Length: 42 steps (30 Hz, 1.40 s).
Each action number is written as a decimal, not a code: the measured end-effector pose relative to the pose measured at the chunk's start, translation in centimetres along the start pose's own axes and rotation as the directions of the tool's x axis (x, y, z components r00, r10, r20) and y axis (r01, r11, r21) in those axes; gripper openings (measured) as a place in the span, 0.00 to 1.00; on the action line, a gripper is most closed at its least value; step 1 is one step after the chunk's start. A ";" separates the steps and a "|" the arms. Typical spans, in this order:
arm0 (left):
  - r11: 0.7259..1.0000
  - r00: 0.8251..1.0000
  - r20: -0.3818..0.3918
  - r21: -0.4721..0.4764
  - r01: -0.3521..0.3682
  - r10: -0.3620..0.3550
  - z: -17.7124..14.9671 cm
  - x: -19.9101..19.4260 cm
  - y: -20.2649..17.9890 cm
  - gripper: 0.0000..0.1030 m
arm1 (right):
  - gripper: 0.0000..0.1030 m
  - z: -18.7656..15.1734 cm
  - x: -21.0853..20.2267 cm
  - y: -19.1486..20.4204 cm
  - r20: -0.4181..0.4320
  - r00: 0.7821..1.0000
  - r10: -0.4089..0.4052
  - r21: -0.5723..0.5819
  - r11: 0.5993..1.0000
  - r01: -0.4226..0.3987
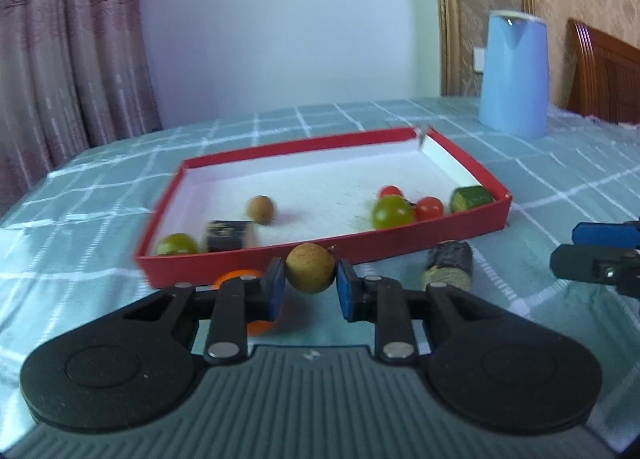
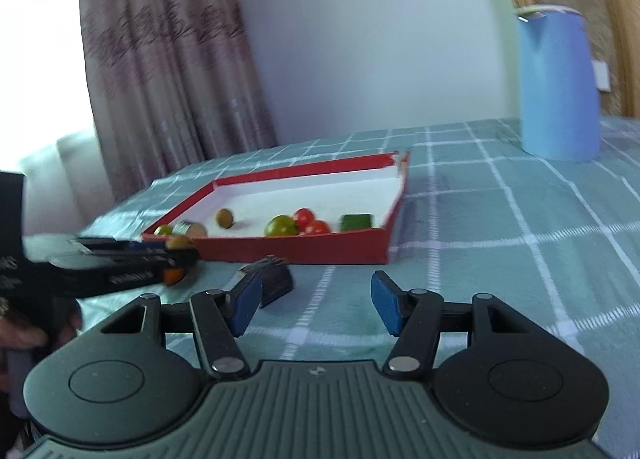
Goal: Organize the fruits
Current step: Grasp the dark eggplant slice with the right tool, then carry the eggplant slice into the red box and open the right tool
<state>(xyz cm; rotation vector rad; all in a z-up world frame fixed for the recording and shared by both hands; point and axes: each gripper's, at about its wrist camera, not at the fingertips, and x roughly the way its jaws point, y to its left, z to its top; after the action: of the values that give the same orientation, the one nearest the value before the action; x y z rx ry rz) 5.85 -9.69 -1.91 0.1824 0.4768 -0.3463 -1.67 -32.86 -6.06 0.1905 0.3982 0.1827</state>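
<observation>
closest to the left wrist camera, a tan round fruit [image 1: 310,268] is pinched between the blue pads of the left hand-held gripper [image 1: 311,287], held up just in front of the near wall of the red tray [image 1: 320,255]. an orange fruit [image 1: 244,279] is partly hidden behind the left finger, down on the counter [image 1: 100,291], which is covered with a teal checked cloth. a dark cylindrical piece with a pale cut end [image 1: 448,265] is lying on the counter just outside the tray, to the right of the gripper.

inside the tray, these can be seen: a second tan fruit [image 1: 261,209], a green fruit [image 1: 176,245] in the near left corner with a dark blurry block [image 1: 229,235] beside it, a bigger green fruit [image 1: 392,212] touching two red cherry tomatoes [image 1: 429,208] [image 1: 390,191], and a green cucumber chunk [image 1: 471,198] in the near right corner.

in the right wrist view, the right hand-held gripper [image 2: 316,309] is spread wide with nothing between its pads, held low over the cloth, near the dark piece [image 2: 276,279]. the left gripper is seen there from the side at the left edge, quite blurred.

a light blue kettle [image 1: 514,77] is standing on the counter beyond the tray, well apart from it. a pinkish curtain [image 1: 68,39] is hung at the back left, and a wooden chair back [image 1: 604,71] is seen at the far right.
</observation>
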 end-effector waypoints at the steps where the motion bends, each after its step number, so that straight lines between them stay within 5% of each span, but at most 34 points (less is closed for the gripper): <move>1: 1.000 1.000 0.006 -0.015 -0.010 0.010 -0.1 -0.5 0.8 0.24 | 0.58 0.1 0.2 0.5 -0.006 1.000 0.010 -0.024 1.000 -0.010; 11: 0.979 0.985 0.011 -0.112 -0.170 0.173 -2.9 -3.1 8.9 0.24 | 0.59 1.4 4.8 3.8 -0.144 0.989 0.046 -0.196 0.978 -0.074; 20: 0.969 0.979 -0.055 -0.145 -0.202 0.196 -3.6 -1.8 10.2 0.24 | 0.58 1.8 7.9 3.9 -0.175 0.982 0.065 -0.229 0.968 -0.105; 23: 0.965 0.977 -0.072 -0.154 -0.211 0.202 -3.6 -1.5 10.3 0.24 | 0.40 1.6 8.8 3.9 -0.211 0.976 0.051 -0.224 0.969 -0.099; 42: 0.957 0.981 -0.055 -0.217 -0.192 0.185 -4.0 -2.0 11.3 0.24 | 0.40 0.7 5.6 5.9 -0.091 0.993 0.069 -0.140 0.987 -0.081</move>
<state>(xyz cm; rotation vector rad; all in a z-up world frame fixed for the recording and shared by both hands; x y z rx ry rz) 6.67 2.33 -3.38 0.0160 0.5235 -0.1014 2.86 -26.04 -6.15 0.0562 0.4623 0.2932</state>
